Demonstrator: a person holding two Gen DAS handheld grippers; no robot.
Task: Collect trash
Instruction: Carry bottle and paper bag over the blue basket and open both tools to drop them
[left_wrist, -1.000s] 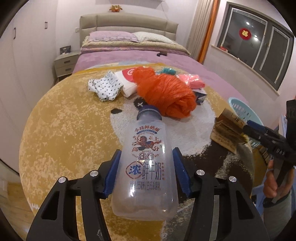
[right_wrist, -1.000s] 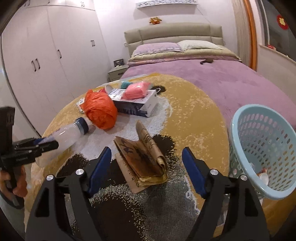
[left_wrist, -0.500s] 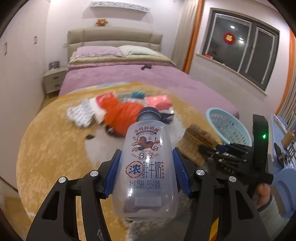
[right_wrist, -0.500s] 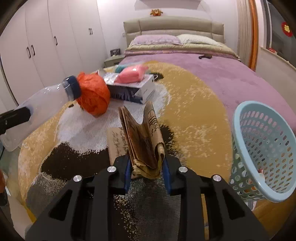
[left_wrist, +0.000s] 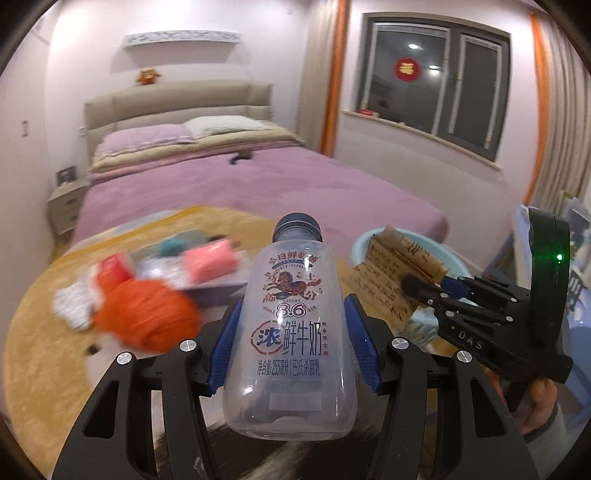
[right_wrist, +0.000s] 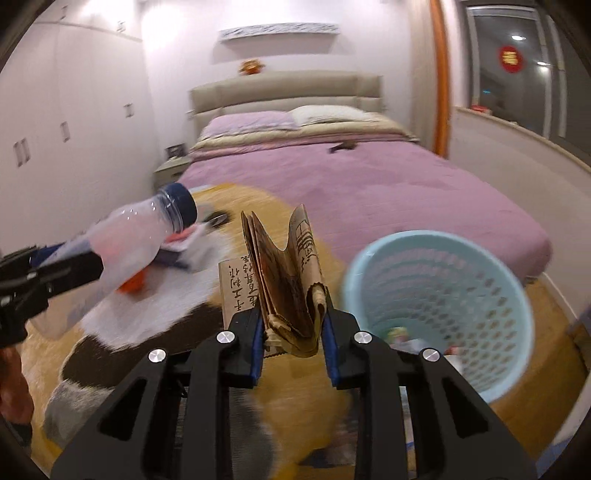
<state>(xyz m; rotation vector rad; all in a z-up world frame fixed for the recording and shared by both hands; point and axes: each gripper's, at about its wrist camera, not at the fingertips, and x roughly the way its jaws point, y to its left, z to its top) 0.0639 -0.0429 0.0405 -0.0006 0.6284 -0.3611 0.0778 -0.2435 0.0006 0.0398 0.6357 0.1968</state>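
Left gripper clamps empty milk bottle — right gripper pinches folded brown paper, blue basket just beside.

The basket stands on the floor right of the rug, with the bed behind both.
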